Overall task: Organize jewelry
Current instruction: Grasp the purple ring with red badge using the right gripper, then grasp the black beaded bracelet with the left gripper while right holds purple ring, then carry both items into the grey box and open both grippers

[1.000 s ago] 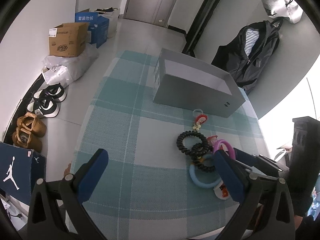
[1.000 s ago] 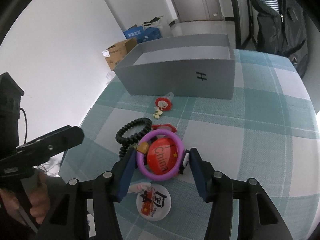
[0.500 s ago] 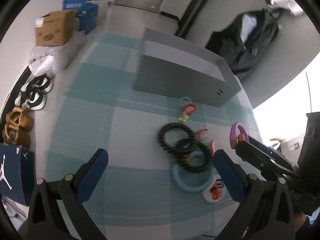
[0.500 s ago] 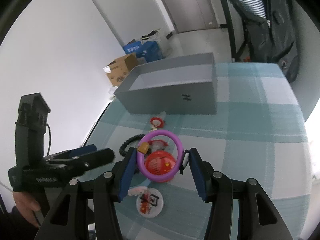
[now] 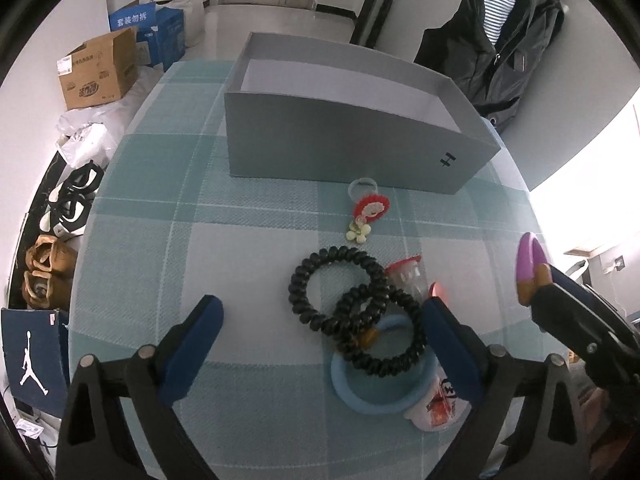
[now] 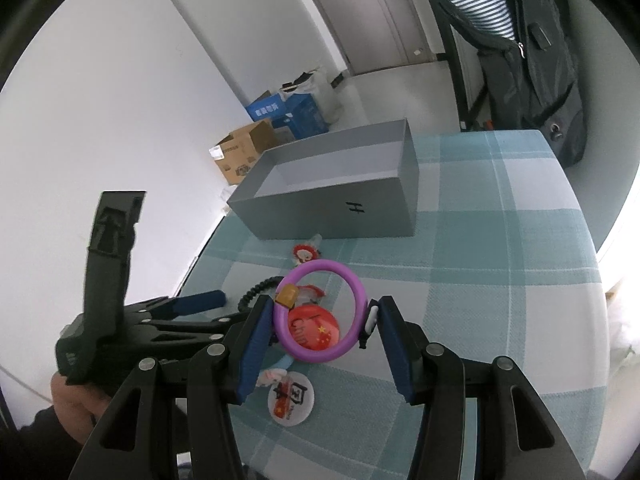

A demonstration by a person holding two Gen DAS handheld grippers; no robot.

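Purple ring [image 6: 320, 312] (upright, facing the camera) clamped in right tongs [image 6: 320, 344].

The grey box [image 5: 344, 148] at the centre of the left wrist view bears a black "H" low on its right front corner. The blue carton [image 5: 150, 36] at upper left carries white Chinese characters "套装勿拆". The dark blue shoebox [image 5: 32, 360] at lower left shows a white Jumpman figure. In the right wrist view, the red badge [image 6: 312, 330] at centre reads "China"; the white badge [image 6: 291, 400] below has red and black characters, unclear. The brown carton [image 5: 98, 70] carries print too small to read.
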